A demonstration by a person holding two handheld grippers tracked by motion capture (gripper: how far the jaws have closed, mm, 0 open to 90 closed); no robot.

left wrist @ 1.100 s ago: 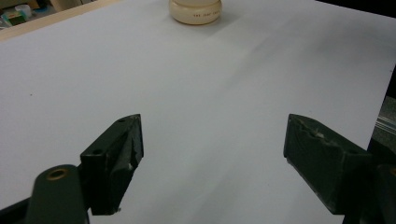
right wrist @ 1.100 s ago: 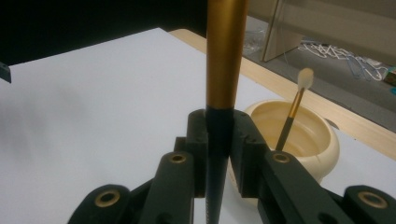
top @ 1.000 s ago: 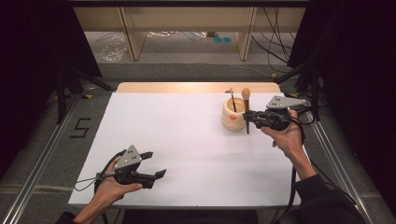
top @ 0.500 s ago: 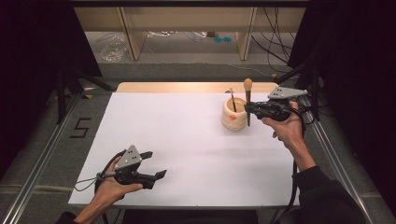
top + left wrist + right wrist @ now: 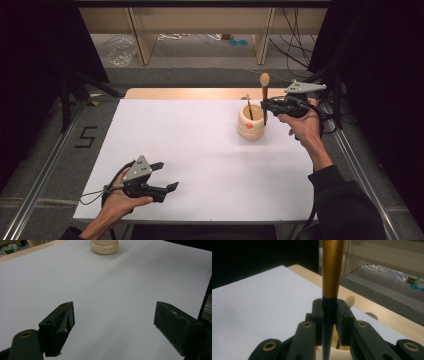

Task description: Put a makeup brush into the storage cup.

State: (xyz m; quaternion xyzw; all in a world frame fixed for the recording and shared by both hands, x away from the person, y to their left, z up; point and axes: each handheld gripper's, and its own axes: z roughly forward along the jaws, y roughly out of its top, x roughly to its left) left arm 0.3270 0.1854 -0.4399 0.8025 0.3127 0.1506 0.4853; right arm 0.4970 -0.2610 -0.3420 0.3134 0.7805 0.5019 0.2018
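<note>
- Brush [image 5: 264,95] clamped upright in right gripper [image 5: 266,105], lower end over cream holder [image 5: 251,122].
- Thin stick [image 5: 248,106] stands in holder, just beside brush.
- Left gripper [image 5: 167,176] jaws apart, empty, well apart on white sheet [image 5: 200,155].

You work at a table covered by a white sheet [image 5: 200,150], with a strip of pale wood [image 5: 190,93] bare along its far edge. Grey carpeted floor [image 5: 45,145] surrounds it, marked with a black numeral 5 [image 5: 86,136] on your left. Silver metal rails [image 5: 42,175] flank both sides. Beyond stands light wooden shelving [image 5: 142,40]; black curtains [image 5: 35,45] darken both sides.
</note>
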